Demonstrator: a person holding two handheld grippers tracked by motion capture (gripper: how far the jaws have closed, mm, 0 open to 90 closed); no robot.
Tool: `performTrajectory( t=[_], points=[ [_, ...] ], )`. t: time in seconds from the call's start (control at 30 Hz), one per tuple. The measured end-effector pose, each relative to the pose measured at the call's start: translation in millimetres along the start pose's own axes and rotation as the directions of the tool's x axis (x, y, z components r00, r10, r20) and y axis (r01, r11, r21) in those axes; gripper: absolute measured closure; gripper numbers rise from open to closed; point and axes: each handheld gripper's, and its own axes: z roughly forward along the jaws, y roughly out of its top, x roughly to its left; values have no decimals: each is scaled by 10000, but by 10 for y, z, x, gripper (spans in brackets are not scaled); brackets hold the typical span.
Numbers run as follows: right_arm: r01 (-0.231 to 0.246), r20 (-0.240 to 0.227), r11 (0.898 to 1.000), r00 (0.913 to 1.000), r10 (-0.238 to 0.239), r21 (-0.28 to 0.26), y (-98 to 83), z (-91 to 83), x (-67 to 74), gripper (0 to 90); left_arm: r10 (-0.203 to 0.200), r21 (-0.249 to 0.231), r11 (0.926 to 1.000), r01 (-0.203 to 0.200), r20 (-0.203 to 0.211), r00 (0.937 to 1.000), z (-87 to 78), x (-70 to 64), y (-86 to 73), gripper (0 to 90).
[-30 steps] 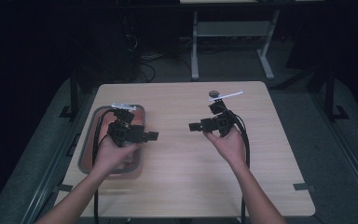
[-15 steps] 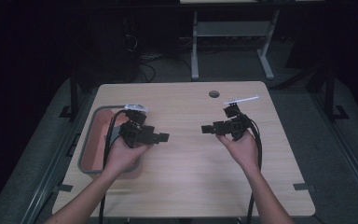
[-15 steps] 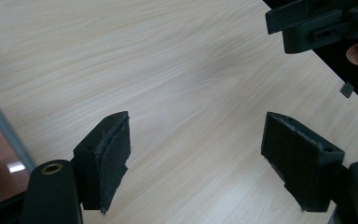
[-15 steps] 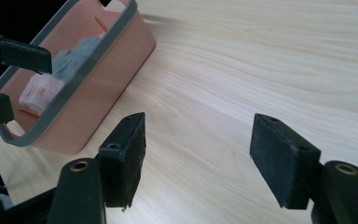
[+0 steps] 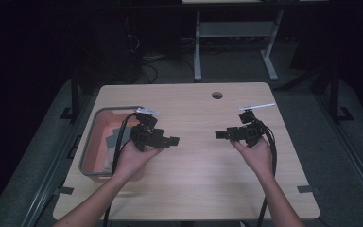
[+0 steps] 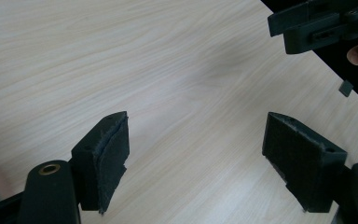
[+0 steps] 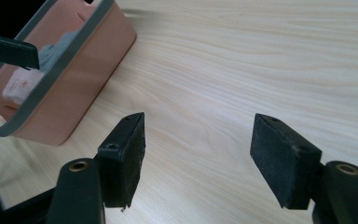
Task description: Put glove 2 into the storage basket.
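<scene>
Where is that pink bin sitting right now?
In the high view the pink bin sits at the left edge of the table, beside the left gripper; in the right gripper view it lies at upper left.

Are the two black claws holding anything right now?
No. The left claw and the right claw are both open, with nothing between their pads, over the light wooden table.

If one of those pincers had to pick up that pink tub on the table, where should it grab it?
Probably the grey rim of the tub, coming from above along a long side. The wall looks thin and upright, so one finger could slip inside and one outside. The left gripper is nearer, and its fingers stand apart with nothing between them.
</scene>
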Motion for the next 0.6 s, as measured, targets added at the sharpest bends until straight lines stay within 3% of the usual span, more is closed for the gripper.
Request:
performTrajectory(
  t=[0.6],
  points=[
    [-551, 273, 9985, 9981, 550, 13, -259, -212, -338, 345, 58, -128, 9999, -56, 134, 9999, 213, -175, -60, 229]
  ],
)
